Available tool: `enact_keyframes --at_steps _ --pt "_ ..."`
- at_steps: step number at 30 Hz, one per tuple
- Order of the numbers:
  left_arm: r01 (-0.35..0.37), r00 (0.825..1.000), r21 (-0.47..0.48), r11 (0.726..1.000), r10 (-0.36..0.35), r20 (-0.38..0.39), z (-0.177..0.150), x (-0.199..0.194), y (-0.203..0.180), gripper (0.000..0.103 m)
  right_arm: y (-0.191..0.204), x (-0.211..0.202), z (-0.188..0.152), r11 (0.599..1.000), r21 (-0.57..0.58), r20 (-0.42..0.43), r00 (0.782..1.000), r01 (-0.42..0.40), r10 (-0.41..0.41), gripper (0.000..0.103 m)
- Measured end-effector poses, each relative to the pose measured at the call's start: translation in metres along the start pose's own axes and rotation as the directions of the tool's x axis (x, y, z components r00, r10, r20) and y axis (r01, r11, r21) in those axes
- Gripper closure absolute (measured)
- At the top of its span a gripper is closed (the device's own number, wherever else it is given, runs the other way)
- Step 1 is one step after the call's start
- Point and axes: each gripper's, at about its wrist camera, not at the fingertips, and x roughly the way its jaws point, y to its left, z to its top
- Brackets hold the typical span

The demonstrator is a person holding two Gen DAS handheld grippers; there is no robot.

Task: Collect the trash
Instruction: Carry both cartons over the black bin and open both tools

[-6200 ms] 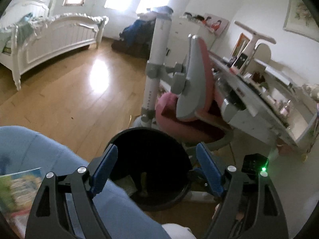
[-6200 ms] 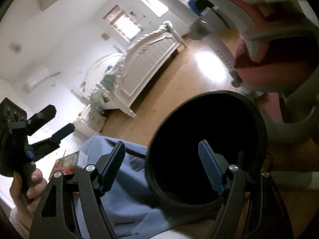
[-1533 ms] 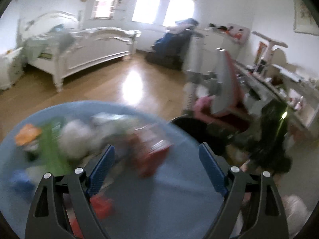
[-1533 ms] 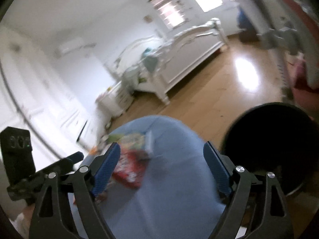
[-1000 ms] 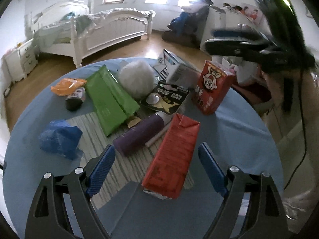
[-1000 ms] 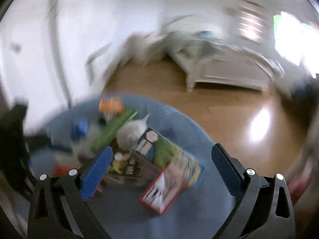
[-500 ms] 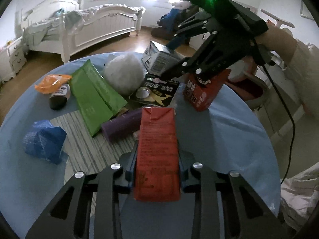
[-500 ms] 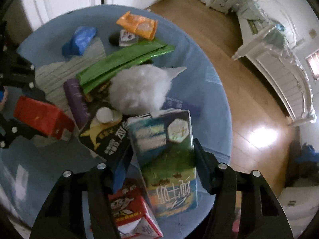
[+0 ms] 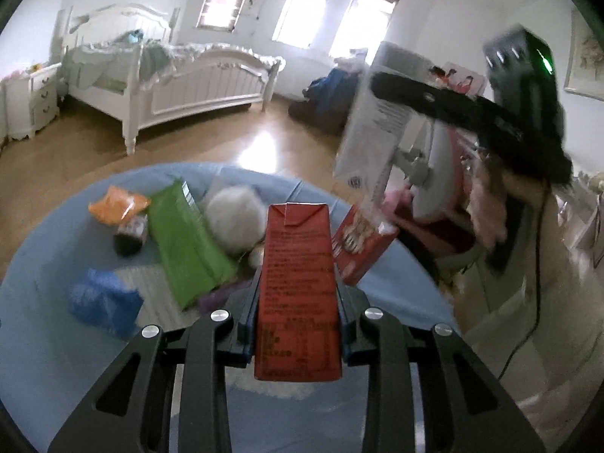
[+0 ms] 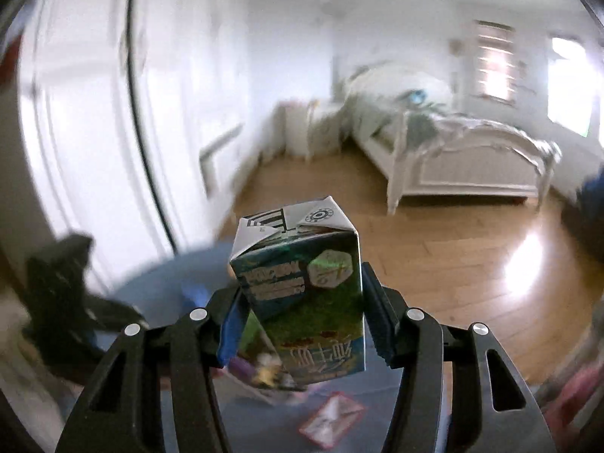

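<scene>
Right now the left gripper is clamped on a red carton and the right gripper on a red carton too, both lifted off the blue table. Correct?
Not quite. The left gripper is clamped on the red carton, but the right gripper is closing on a green and blue carton, as the right wrist view shows. Both are off the blue table.

Red carton [image 9: 297,290] with dark print, green-and-blue carton [image 10: 305,302] (white folded top), green pouch [image 9: 187,249], blue tablecloth [image 9: 56,358]
</scene>
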Motion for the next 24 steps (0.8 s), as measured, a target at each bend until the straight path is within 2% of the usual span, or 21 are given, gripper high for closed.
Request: enact_keyframes --at_steps 4,6,9,15,21,24 --pt "0.032 0.999 0.03 0.999 -0.033 0.034 0.018 0.002 -0.024 0.072 -0.024 -0.053 -0.018 0.986 0.166 0.139 0.989 0.02 -0.044 0.048" --pt "0.054 0.998 0.042 0.998 -0.055 0.043 0.026 0.007 -0.036 0.072 -0.042 -0.079 -0.032 0.967 0.247 0.179 0.977 0.068 -0.114 0.048" --pt "0.102 0.993 0.055 0.993 -0.105 0.048 0.039 0.02 -0.056 0.072 -0.062 -0.106 -0.057 0.932 0.348 0.212 0.961 0.097 -0.179 0.048" --pt "0.212 0.977 0.089 0.973 -0.213 0.005 0.053 0.067 -0.11 0.072 -0.117 -0.152 -0.115 0.837 0.509 0.187 0.923 0.201 -0.335 0.048" --pt "0.296 0.954 0.088 0.951 -0.29 -0.075 0.059 0.125 -0.153 0.072 -0.145 -0.16 -0.165 0.76 0.601 0.143 0.902 0.248 -0.408 0.048" --pt "0.314 0.946 0.074 0.946 -0.306 -0.108 0.057 0.146 -0.165 0.072 -0.154 -0.157 -0.186 0.728 0.635 0.122 0.897 0.258 -0.424 0.048"
